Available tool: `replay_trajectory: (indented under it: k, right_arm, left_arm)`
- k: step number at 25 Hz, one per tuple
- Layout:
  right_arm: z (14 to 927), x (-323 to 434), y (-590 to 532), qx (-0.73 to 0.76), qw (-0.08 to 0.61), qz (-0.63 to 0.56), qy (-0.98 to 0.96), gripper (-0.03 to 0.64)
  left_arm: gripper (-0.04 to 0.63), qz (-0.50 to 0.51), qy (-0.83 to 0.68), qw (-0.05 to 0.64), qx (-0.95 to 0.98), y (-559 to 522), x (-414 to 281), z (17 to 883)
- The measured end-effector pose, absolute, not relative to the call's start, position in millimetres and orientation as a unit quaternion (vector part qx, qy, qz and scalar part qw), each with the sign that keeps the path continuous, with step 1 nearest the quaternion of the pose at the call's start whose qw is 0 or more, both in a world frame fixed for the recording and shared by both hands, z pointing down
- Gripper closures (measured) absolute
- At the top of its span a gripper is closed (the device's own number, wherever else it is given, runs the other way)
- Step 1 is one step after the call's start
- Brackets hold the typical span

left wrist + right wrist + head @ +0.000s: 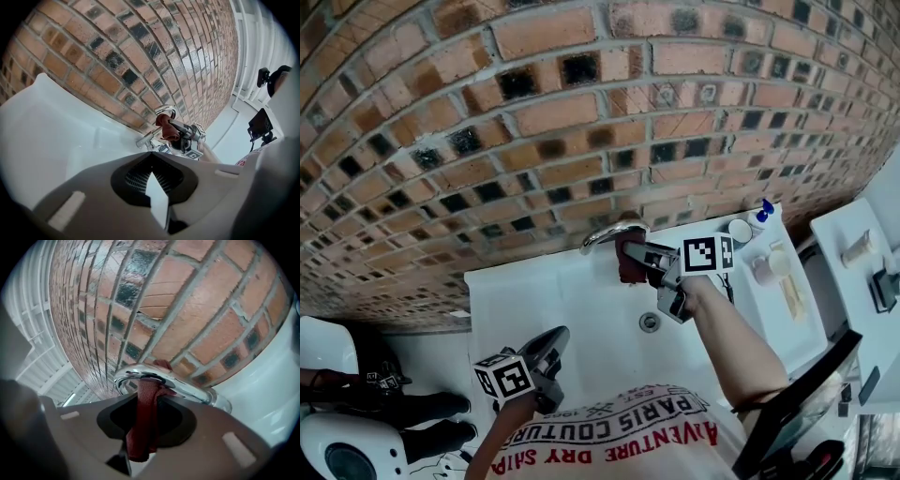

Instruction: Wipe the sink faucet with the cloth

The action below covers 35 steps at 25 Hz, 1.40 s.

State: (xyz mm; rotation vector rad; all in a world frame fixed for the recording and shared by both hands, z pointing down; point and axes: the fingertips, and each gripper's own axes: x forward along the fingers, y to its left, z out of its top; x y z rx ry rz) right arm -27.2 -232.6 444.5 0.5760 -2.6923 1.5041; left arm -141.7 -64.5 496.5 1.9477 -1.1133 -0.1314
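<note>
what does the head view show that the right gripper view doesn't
Only the head view shows the left gripper near the front edge of the white sink, the drain and a blue-topped bottle on the ledge. Only the right gripper view shows, close up, the right gripper with its jaws shut on the red cloth. Both show the chrome faucet, the red cloth against it, and the brick wall.

Two grippers show: one left gripper (551, 345) and one right gripper (639, 258). There is one cloth (629, 269), one faucet (605, 235), and one sink (572, 300) with one drain (649, 322). One blue-topped bottle (761, 215) stands beside it.
</note>
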Motion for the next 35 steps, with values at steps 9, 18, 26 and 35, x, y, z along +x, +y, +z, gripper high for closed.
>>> replay_trajectory:
  k: [9,18,26,35]
  right_arm:
    - [420.6,-64.3,-220.8,0.179,0.020,0.433,-0.883,0.526]
    - [451.6,-90.5,-213.2,0.179,0.061,0.431,-0.882,0.526]
    - [474.9,-97.4,-207.9,0.187,0.090,0.425,-0.881,0.526]
    - [479.3,-70.3,-119.1,0.101,0.077,0.442,-0.888,0.526]
  left_arm:
    - [0.595,-0.076,-0.433,0.426,0.791,-62.2,-140.1,479.2]
    - [0.595,-0.092,-0.424,0.434,0.789,-65.6,-142.4,477.8]
    - [0.595,-0.098,-0.429,0.434,0.786,-69.8,-147.4,481.7]
    - [0.595,-0.084,-0.436,0.419,0.792,-62.1,-139.3,474.7]
